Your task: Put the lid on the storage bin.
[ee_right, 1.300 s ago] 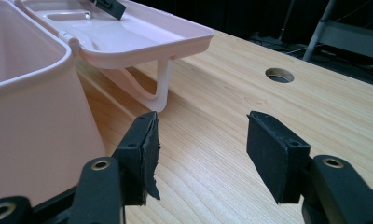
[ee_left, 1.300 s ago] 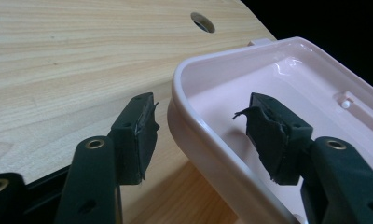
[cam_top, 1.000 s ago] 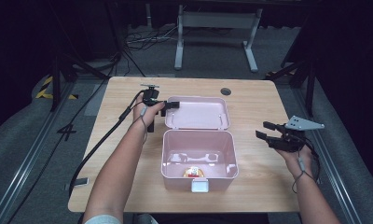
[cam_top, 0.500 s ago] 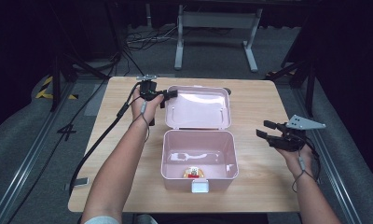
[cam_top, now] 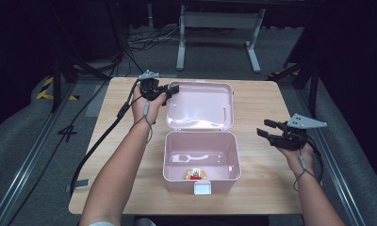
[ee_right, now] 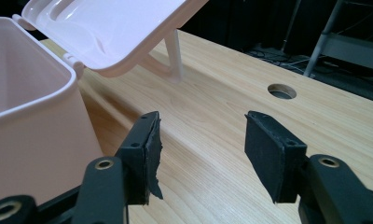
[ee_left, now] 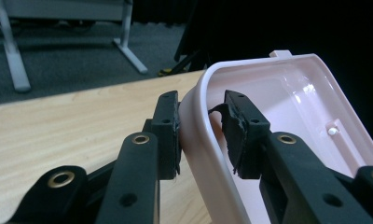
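Observation:
A pink plastic box (cam_top: 176, 175) stands open in the middle of the wooden table, with a small red and yellow thing (cam_top: 194, 174) on its floor. Its hinged lid (cam_top: 200, 106) tilts up behind it. My left gripper (cam_top: 172, 88) is shut on the lid's left rim (ee_left: 198, 135), one pad outside and one inside; its jaws have just been closing on that rim. My right gripper (cam_top: 266, 129) hovers open to the right of the box, with nothing between its fingers (ee_right: 201, 135). In the right gripper view the box wall (ee_right: 31, 135) and the raised lid (ee_right: 114, 28) show at the left.
A white latch (cam_top: 202, 188) hangs on the box's front. The lid's pink handle (ee_right: 173, 58) hangs down to the table. A round cable hole (ee_right: 281, 91) lies in the tabletop beyond. A black cable (cam_top: 102, 141) trails off the table's left side.
My left gripper closed on the lid's rim and rose with it, so the lid has swung up from lying back flat. My right gripper has stayed where it was.

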`<state>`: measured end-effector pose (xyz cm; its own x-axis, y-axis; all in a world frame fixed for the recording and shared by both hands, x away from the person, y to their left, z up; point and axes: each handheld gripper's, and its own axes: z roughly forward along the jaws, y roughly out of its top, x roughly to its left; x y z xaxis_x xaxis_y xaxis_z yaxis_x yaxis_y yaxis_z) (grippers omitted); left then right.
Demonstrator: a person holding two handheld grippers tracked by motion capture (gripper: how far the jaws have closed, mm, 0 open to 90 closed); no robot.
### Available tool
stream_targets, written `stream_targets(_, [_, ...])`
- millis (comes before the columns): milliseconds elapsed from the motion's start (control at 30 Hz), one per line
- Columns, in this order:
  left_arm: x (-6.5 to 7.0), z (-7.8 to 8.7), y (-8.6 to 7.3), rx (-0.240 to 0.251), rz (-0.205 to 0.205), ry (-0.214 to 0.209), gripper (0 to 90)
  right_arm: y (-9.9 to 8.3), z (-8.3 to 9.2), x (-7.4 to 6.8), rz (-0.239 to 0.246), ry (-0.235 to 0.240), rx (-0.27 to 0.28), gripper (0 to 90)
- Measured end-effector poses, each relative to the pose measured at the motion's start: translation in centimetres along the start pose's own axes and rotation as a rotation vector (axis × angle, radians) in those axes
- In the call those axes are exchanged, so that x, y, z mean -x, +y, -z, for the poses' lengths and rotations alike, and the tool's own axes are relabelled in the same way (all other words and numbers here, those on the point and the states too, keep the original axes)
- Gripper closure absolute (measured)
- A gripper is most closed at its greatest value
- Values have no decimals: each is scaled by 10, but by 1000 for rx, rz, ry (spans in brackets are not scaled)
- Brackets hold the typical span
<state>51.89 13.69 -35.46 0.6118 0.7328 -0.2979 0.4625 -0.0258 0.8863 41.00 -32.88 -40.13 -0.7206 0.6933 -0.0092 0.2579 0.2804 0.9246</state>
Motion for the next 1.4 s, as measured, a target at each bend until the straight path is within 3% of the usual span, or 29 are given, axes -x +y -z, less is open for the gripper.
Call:
stream_targets(167, [5, 9, 6, 19, 1, -18, 703, 2, -2, -3, 7, 7, 0, 463])
stream_targets(433, [23, 22, 17, 41, -59, 5, 710, 4, -5, -4, 10, 11, 1, 466])
stream_targets(933, [49, 43, 16, 121, -154, 48, 707, 7, -6, -5, 17, 19, 8, 470])
stream_targets(1067, [56, 49, 14, 140, -208, 63, 705, 7, -6, -5, 18, 19, 10, 471])
stream_targets(1400, [70, 65, 13, 160, -223, 58, 712, 7, -7, -7, 20, 23, 4, 473])
